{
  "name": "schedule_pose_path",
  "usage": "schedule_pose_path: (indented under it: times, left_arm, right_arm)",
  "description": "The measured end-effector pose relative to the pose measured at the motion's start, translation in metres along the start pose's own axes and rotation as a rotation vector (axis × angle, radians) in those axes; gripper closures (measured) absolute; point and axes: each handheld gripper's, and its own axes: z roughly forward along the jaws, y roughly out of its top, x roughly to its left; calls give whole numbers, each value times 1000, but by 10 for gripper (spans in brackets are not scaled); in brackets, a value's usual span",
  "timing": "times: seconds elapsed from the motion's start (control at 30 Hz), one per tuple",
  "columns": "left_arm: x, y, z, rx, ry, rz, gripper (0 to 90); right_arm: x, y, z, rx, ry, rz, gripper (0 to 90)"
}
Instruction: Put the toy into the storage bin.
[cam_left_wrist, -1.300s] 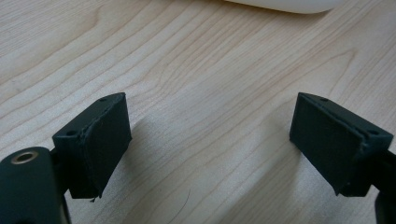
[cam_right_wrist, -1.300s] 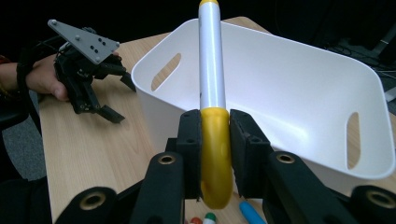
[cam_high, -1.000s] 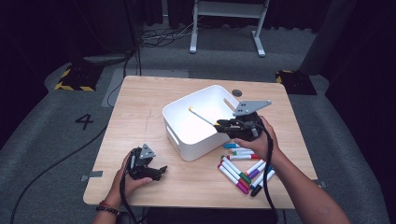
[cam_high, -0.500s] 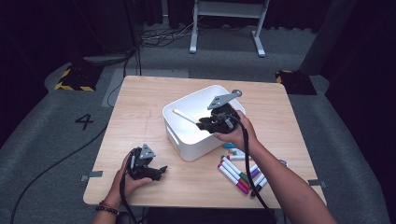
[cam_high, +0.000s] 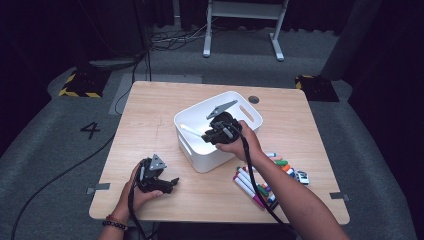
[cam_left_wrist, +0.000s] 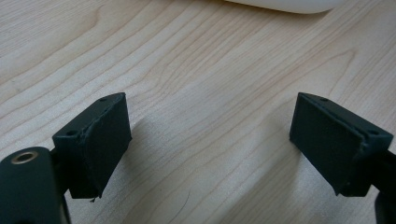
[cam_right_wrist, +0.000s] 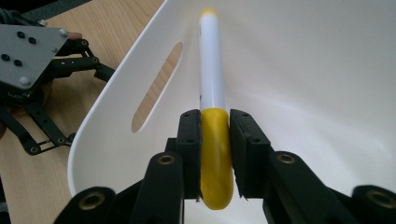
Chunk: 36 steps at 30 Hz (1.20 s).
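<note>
The left gripper rests on the pale wood-grain table, jaws wide apart, nothing between them. Farther off, the right gripper clamps a smooth yellow-capped marker inside the glossy white plastic bin. Loose markers lie beside it.

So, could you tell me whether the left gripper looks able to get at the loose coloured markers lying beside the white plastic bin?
Probably not directly: the left gripper rests open on the wooden table, and the white plastic bin and right forearm lie between it and the coloured markers.
</note>
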Motion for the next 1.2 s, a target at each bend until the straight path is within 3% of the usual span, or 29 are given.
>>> schedule_pose_path:
  times: [0.1,0.17,0.3,0.53,0.73,0.87,0.93,1.03,1.2]
  left_arm:
    - [0,0,0,0,1,1,127]
    - [0,0,0,0,1,1,127]
    - [0,0,0,1,1,1,127]
    - [0,0,0,0,0,1,127]
    - [0,0,0,0,1,0,127]
    - [0,0,0,0,1,0,127]
    - [0,0,0,-1,-2,-1,127]
    - [0,0,0,-2,2,-2,127]
    - [0,0,0,-2,2,-2,127]
  right_arm:
    - [1,-2,-5,-33,22,20,716]
    - [0,-5,-12,-53,11,21,695]
    - [-2,-15,-39,-143,25,47,692]
    - [3,-41,-79,-212,7,-4,687]
    - [14,-76,-97,-222,19,-44,683]
    - [23,-110,-103,-215,32,-68,678]
    - [25,-130,-103,-213,60,-56,677]
    - [29,-159,-100,-182,43,-68,669]
    - [34,-201,-93,-136,54,-47,665]
